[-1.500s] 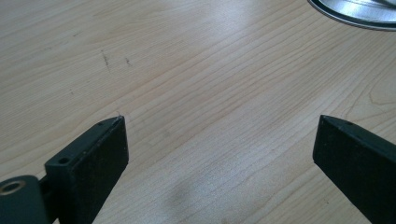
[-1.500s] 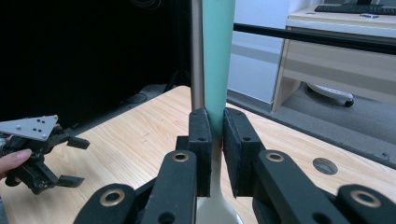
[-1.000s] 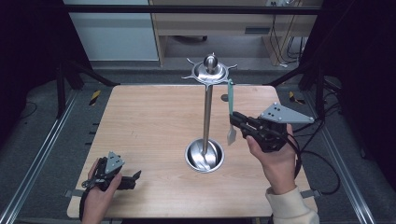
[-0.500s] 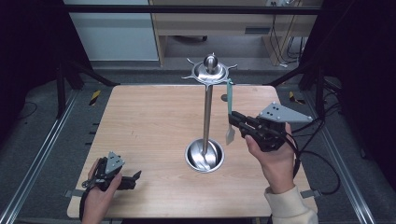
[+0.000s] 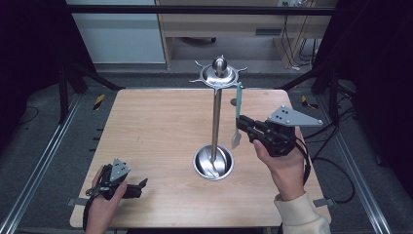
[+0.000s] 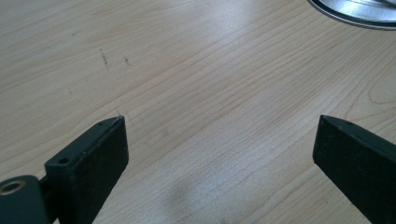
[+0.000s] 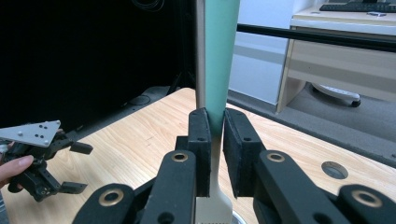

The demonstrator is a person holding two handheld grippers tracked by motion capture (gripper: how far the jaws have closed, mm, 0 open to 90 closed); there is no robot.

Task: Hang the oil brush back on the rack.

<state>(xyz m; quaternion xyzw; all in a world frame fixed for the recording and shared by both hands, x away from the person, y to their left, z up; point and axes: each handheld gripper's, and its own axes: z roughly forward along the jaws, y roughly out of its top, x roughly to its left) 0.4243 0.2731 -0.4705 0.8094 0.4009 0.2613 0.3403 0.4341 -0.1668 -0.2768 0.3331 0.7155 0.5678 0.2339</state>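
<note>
One utensil [image 5: 237, 117], green handle, hanging from rack [image 5: 217, 77] above surface [image 5: 156, 131] | right gripper [image 7: 214, 140] clamped at handle's lower end | left gripper [image 6: 219, 154] wide open, empty | likely light, stiff, slippery: grip flat sides.

Cream sleeve cuff [image 5: 298, 210]; black fingers [image 7: 201, 140] with brass pivot rivets; grey triangular plate [image 5: 288, 117]; black trailing cable [image 5: 336, 168].

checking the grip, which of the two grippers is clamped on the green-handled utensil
The right gripper: its jaws pinch the green-handled utensil hanging from the rack. The left gripper rests open and empty on the table.
</note>
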